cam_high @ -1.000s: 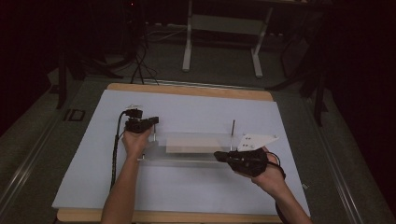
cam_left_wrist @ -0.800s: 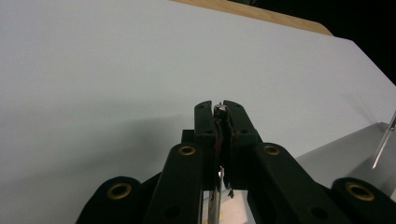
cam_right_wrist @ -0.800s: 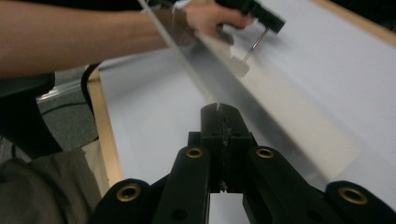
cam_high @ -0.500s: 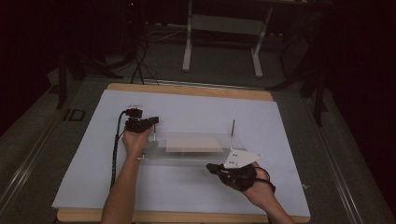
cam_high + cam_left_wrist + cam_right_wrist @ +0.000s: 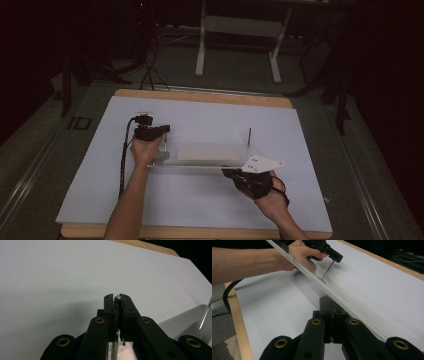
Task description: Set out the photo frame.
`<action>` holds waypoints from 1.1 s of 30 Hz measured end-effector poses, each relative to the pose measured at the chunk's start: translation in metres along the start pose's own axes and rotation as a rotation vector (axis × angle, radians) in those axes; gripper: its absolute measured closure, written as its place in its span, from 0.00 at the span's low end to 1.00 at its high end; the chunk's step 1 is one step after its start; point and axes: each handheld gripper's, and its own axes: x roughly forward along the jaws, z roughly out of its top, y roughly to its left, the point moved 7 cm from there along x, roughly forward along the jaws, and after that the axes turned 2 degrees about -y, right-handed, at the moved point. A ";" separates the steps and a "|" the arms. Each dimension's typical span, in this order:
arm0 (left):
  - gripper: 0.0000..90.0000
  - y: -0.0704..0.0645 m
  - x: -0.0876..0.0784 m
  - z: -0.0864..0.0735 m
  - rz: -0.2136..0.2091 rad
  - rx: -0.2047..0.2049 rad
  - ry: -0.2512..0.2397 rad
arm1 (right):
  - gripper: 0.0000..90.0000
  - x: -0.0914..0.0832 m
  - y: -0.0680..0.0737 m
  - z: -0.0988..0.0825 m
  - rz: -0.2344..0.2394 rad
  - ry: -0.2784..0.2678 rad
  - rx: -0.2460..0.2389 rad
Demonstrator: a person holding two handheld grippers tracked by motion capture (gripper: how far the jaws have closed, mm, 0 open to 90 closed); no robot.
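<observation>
Jaws of the left gripper (image 5: pixel 117 298) are clenched on a thin metal pin (image 5: pixel 116 297), whose tip peeks out between the two black tips; the pin runs down between them toward the bottom of the left gripper view. In the right gripper view that same gripper (image 5: pixel 336 257) sits far ahead of the right jaws, in the left hand (image 5: pixel 304 255), with the pin (image 5: pixel 327 269) dropping from it to a clear plate (image 5: pixel 312 277).

Jaws of the right gripper (image 5: pixel 331 305) are drawn together with no gap showing between them. The near edge of the clear plate crosses just above their tips; whether they pinch it or only sit against it I cannot tell.

From above, the left gripper (image 5: pixel 161 131) is at the plate's (image 5: pixel 200 164) left end and the right gripper (image 5: pixel 231 173) at its near edge toward the right end, with the right hand (image 5: pixel 269 197) behind it. A white three-cornered plate (image 5: pixel 261 163) rides on top of the right gripper.

Count: two grippers, two hands, one clear plate, one pale block (image 5: pixel 209 152) lying on it between the grippers, and two upright pins, the second (image 5: pixel 249 137) standing free at the plate's right end, beyond the right jaws. It also shows at the right edge of the left gripper view (image 5: pixel 205 313).

All of this rests on one white sheet (image 5: pixel 200 120) covering one wooden table (image 5: pixel 200 96).
</observation>
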 end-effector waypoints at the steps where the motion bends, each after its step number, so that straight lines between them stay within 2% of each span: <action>1: 0.94 0.000 0.000 0.000 -0.002 0.000 0.002 | 1.00 0.000 0.000 0.000 -0.001 0.000 0.001; 5: 0.93 0.000 0.000 0.000 -0.005 0.000 0.003 | 1.00 0.001 -0.001 0.000 0.005 -0.013 0.014; 10: 0.87 -0.002 -0.003 0.000 -0.019 0.026 0.002 | 1.00 0.001 -0.003 0.003 0.004 -0.022 0.022; 14: 0.85 -0.001 -0.006 0.000 -0.023 0.031 0.000 | 1.00 0.001 -0.003 0.004 0.003 -0.026 0.027; 17: 0.82 -0.003 -0.011 0.002 -0.044 0.016 -0.016 | 1.00 0.001 -0.003 0.004 0.003 -0.029 0.031; 19: 0.80 -0.002 -0.015 0.003 -0.034 0.029 -0.024 | 1.00 0.001 -0.004 0.004 0.004 -0.030 0.035; 23: 0.76 0.000 -0.025 0.003 -0.028 0.028 -0.037 | 1.00 0.001 -0.004 0.005 0.008 -0.034 0.043; 27: 0.72 0.000 -0.034 0.002 -0.020 0.052 -0.055 | 1.00 0.002 -0.005 0.006 0.009 -0.037 0.049; 33: 0.68 -0.005 -0.049 -0.003 -0.022 0.114 -0.069 | 1.00 0.002 -0.007 0.008 0.012 -0.044 0.058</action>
